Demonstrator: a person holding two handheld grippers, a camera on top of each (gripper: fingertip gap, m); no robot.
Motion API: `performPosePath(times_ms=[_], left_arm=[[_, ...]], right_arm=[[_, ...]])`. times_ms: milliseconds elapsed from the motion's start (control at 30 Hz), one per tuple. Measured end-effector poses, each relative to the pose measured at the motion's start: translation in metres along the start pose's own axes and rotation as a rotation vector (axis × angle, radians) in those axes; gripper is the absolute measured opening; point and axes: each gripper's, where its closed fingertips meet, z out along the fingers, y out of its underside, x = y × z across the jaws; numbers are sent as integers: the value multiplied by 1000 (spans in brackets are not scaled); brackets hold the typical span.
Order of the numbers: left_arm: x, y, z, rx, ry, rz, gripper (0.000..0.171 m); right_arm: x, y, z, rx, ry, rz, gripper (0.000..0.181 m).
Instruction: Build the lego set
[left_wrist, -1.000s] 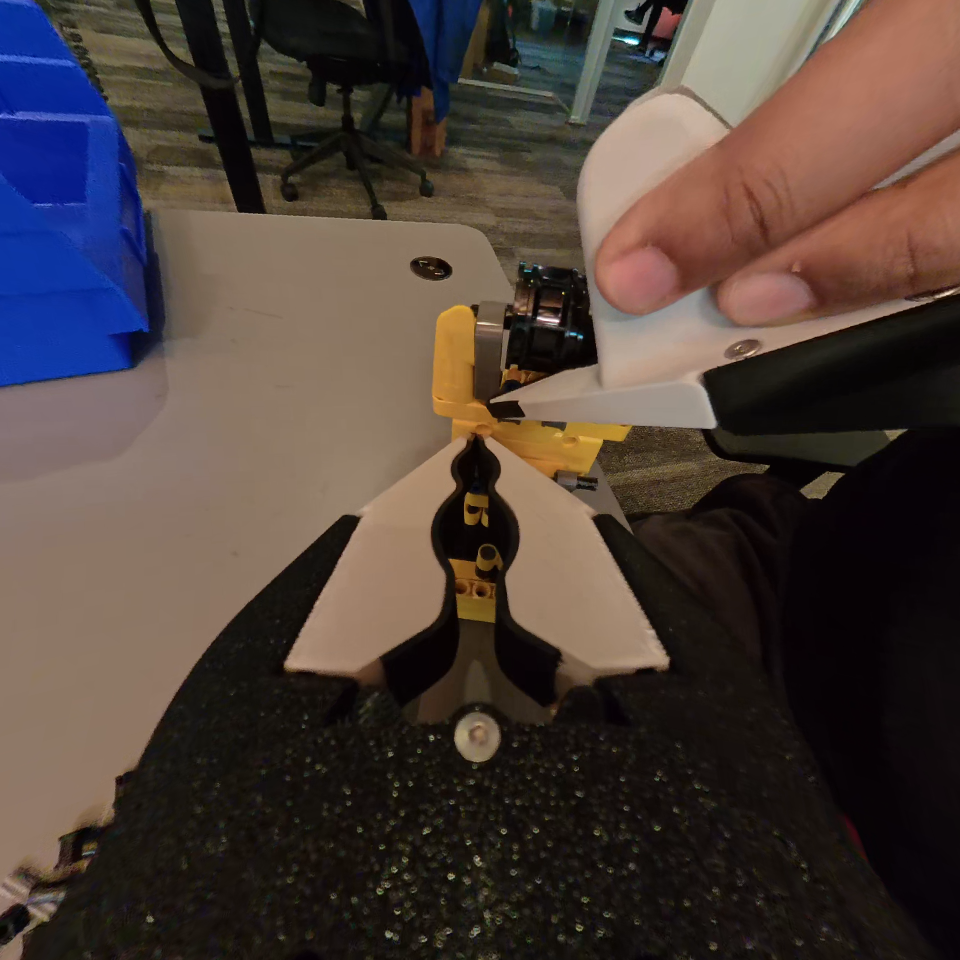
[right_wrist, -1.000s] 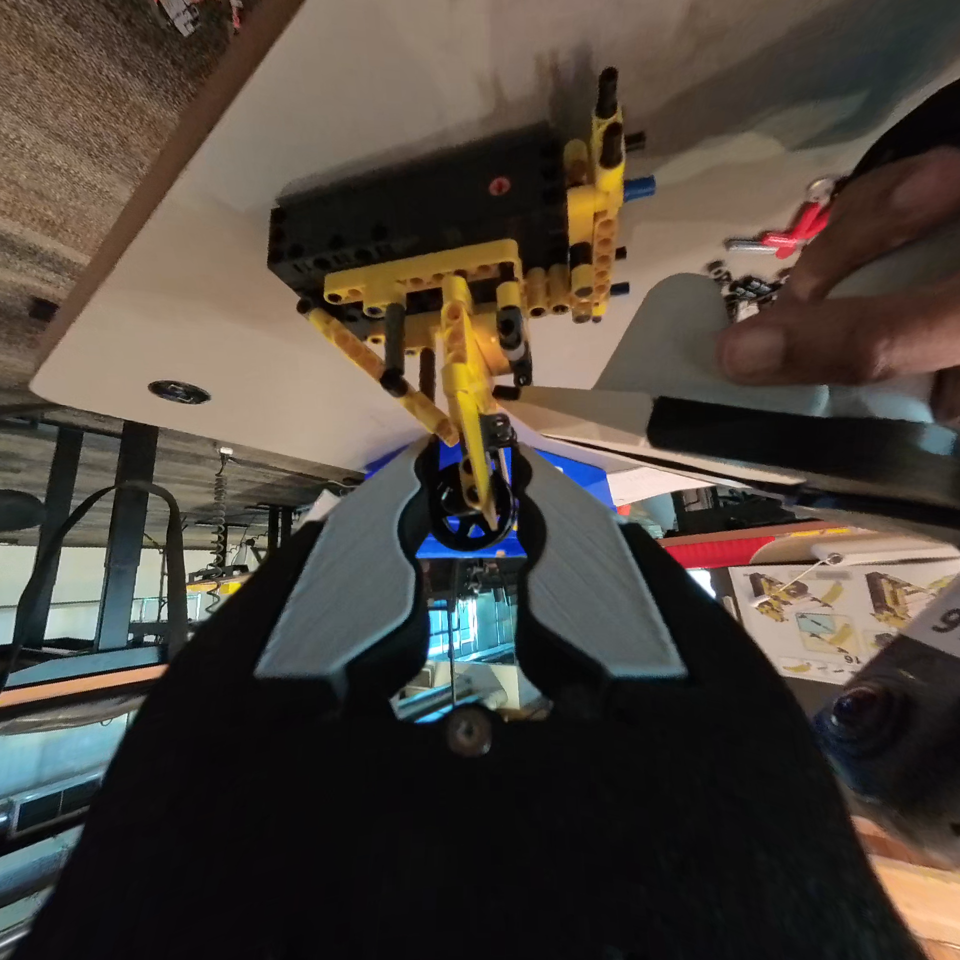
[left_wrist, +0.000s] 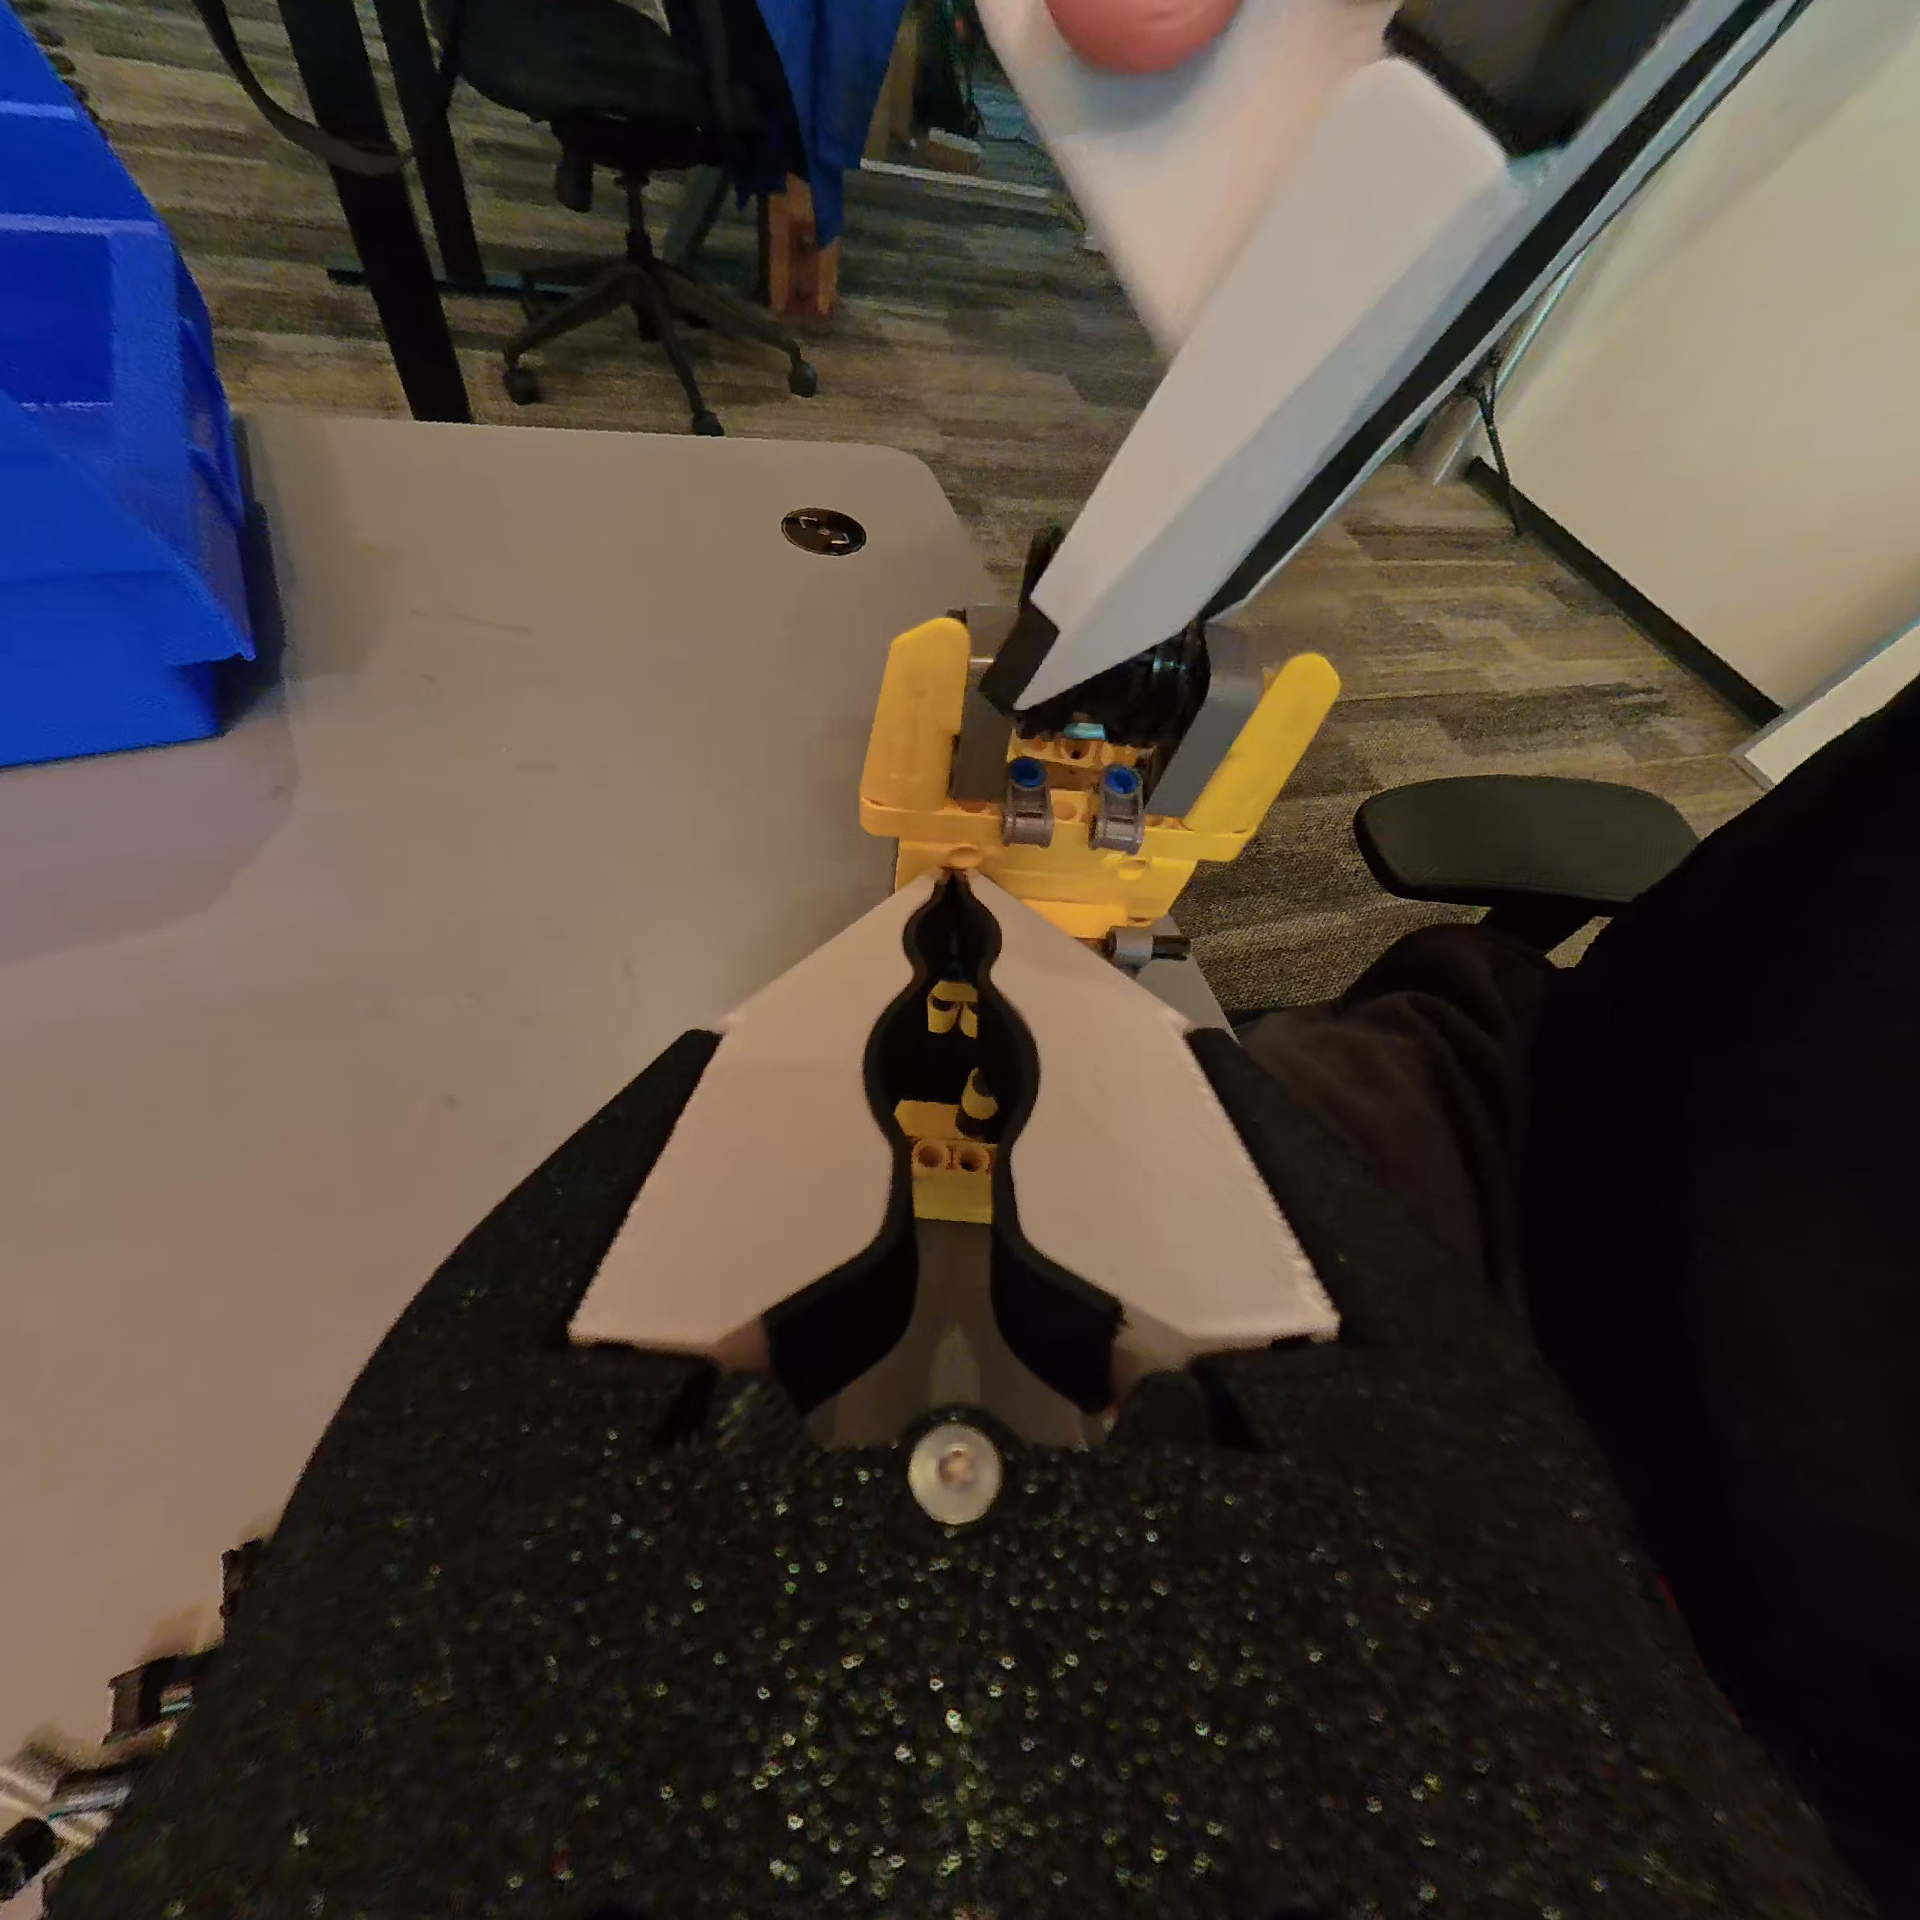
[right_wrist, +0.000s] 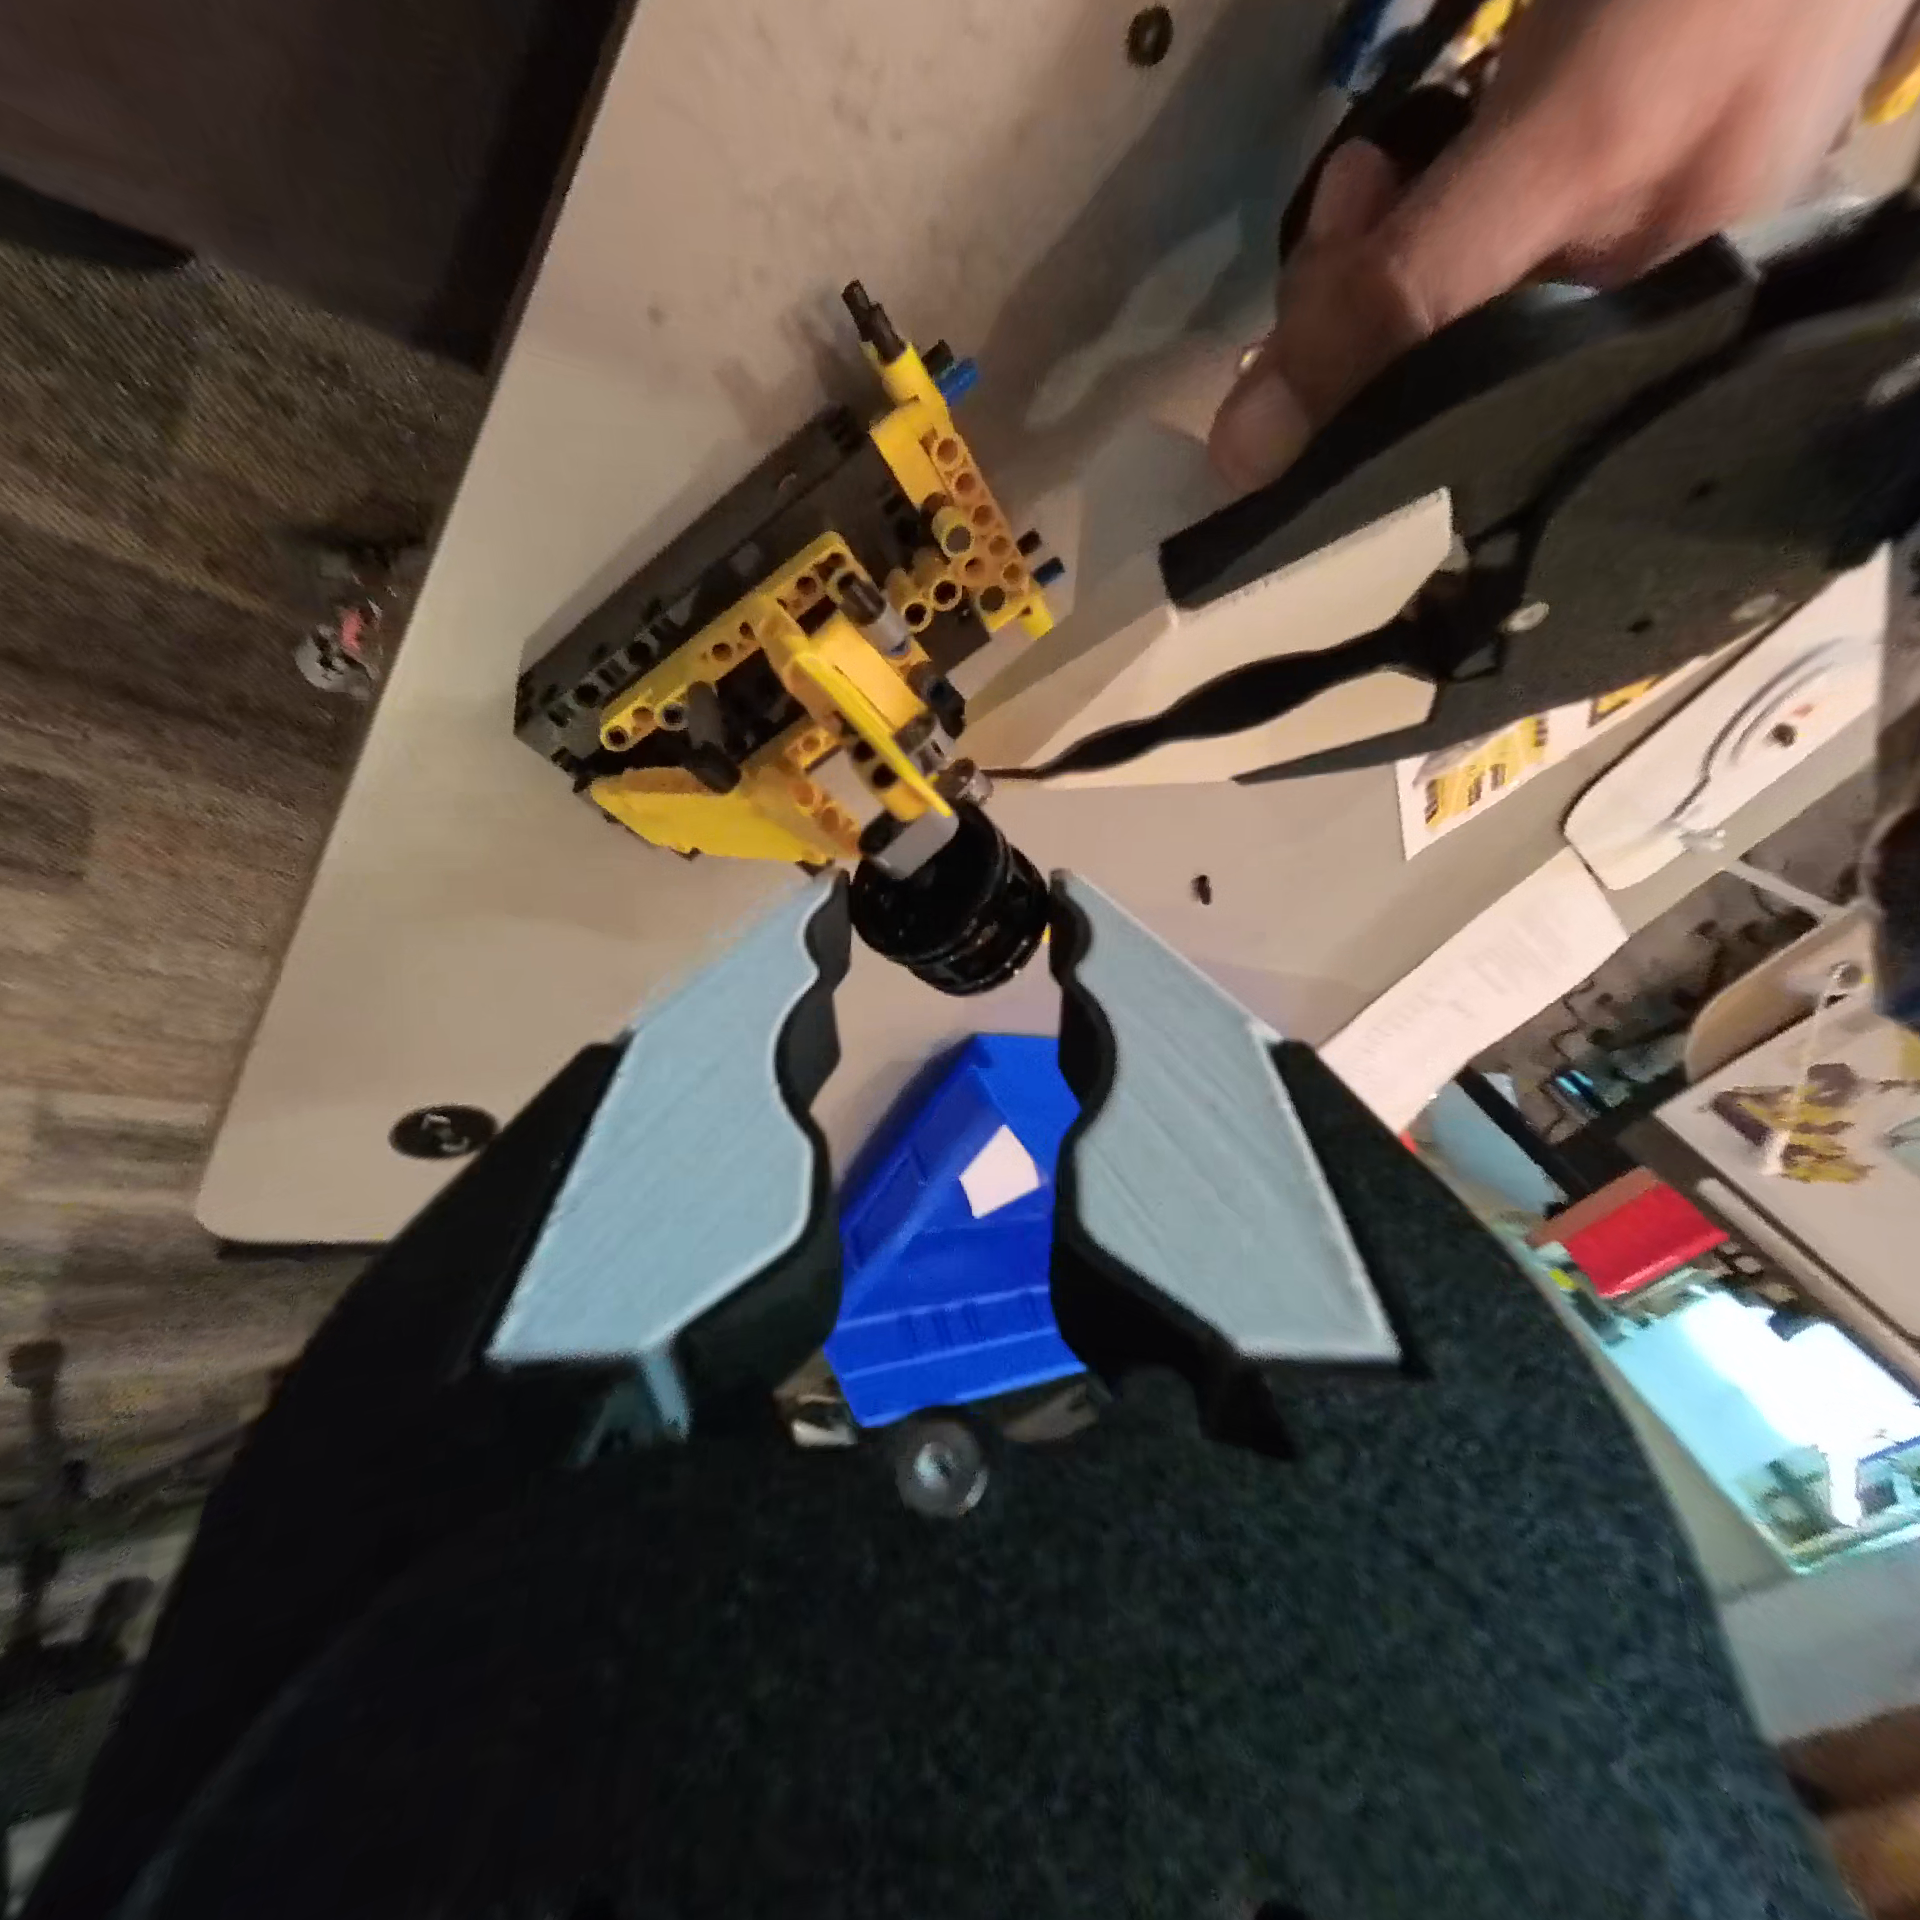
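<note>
A yellow and black brick model (left_wrist: 1081, 821) sits at the right edge of the grey table (left_wrist: 520, 727). My left gripper (left_wrist: 961, 883) is shut on the model's near yellow part. In the right wrist view it (right_wrist: 997, 774) reaches in from the right, held by a hand (right_wrist: 1455, 208). A black wheel (right_wrist: 945, 925) sticks out of the model (right_wrist: 790, 665). My right gripper (right_wrist: 948, 899) has a finger on each side of the wheel and grips it. In the left wrist view it (left_wrist: 1023, 686) comes down steeply from the upper right onto the wheel (left_wrist: 1153, 675).
A blue bin (left_wrist: 104, 520) stands at the table's far left; it also shows in the right wrist view (right_wrist: 956, 1226). An office chair (left_wrist: 644, 208) stands on the carpet beyond the table. A black armrest (left_wrist: 1517, 842) is at the right. A printed sheet (right_wrist: 1486, 769) lies on the table. The left gripper's tips are roughly 4 cm from the right gripper's.
The right gripper has swung from nearly level to a steep angle and turned about the wheel, still on it. Its hand has left the left wrist view. The left gripper stays shut on the model.
</note>
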Motion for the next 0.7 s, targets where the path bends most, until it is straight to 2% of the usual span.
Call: performPosePath(times_ms=[333, 367, 400, 700], left_arm=[[0, 0, 1, 5, -5, 12, 0], [1, 0, 1, 7, -4, 13, 0], [3, 0, 2, 7, 5, 22, 0], [5, 0, 2, -6, -3, 49, 0]], right_arm=[[-4, -2, 4, -76, -8, -63, 35], [-8, -4, 5, -79, -24, -68, 33], [-15, -10, 9, -64, -51, -74, 23], [-18, -13, 11, -113, -61, -116, 22]])
